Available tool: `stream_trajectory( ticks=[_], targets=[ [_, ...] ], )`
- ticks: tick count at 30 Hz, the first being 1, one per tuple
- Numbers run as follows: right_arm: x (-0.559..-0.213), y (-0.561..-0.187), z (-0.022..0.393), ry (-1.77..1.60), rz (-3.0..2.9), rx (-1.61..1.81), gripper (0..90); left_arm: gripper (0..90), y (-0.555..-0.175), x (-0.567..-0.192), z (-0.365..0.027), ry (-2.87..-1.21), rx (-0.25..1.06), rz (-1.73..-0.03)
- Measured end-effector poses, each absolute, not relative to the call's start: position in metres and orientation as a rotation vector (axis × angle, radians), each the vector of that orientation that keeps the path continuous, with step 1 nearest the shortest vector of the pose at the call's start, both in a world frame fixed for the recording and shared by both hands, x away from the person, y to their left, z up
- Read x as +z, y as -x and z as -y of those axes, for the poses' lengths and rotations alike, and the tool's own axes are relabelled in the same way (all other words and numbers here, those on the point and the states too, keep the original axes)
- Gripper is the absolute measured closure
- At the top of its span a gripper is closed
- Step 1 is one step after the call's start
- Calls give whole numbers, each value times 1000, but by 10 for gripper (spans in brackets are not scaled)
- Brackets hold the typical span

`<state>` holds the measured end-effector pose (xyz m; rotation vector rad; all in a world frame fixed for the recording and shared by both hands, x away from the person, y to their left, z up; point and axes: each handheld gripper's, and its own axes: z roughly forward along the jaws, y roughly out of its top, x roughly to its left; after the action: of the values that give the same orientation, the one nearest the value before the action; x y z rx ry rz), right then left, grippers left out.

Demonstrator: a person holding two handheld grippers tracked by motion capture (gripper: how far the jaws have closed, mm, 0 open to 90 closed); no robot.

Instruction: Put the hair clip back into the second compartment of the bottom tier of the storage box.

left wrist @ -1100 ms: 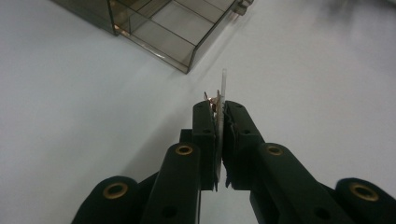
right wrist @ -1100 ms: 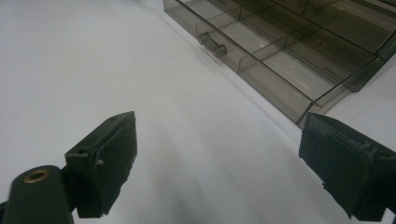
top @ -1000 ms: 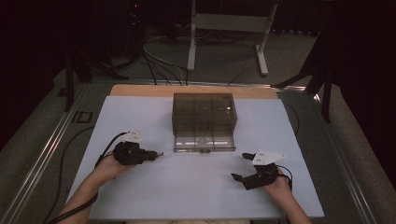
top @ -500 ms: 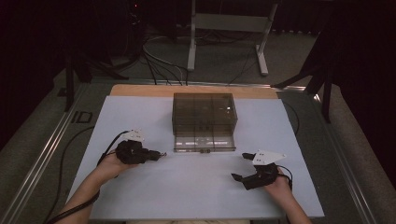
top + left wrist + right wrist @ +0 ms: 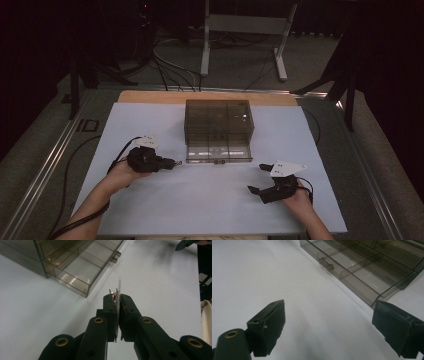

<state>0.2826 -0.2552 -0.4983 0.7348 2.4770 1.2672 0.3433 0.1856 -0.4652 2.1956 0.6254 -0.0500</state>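
Observation:
A smoky clear box (image 5: 218, 117) stands mid-table with its bottom drawer (image 5: 217, 151) pulled out toward me, knob (image 5: 218, 162) in front. My left gripper (image 5: 172, 162) lies just left of the drawer, pointing right. In the left gripper view the left gripper (image 5: 117, 296) is shut on a thin clear flat piece (image 5: 119, 283) held edge-on, which sticks out past the tips toward the drawer (image 5: 82, 265). My right gripper (image 5: 256, 178) rests open to the drawer's lower right. Nothing lies between the right gripper (image 5: 329, 322) fingers (image 5: 270, 325); beyond them are the drawer's compartments (image 5: 362, 272) and knob (image 5: 326, 264).
A white sheet (image 5: 150, 200) covers the table, with a wooden strip (image 5: 150, 96) at the far edge. Cables (image 5: 70, 165) trail off the left side. A metal stand (image 5: 240, 30) and more cables lie on the floor behind the table.

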Motion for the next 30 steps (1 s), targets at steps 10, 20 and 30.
stream_trajectory(
  ticks=[10,20,30],
  targets=[
    [-498,-282,255,-732,-2477,1268,114,843,-347,-462,-178,-2186,-69,-610],
    [-498,-282,255,-730,-2479,1261,114,843,-350,-456,-170,-2172,-88,-592],
    [-498,-282,255,-726,-2481,1262,114,843,-355,-451,-163,-2161,-94,-576]
  ],
)
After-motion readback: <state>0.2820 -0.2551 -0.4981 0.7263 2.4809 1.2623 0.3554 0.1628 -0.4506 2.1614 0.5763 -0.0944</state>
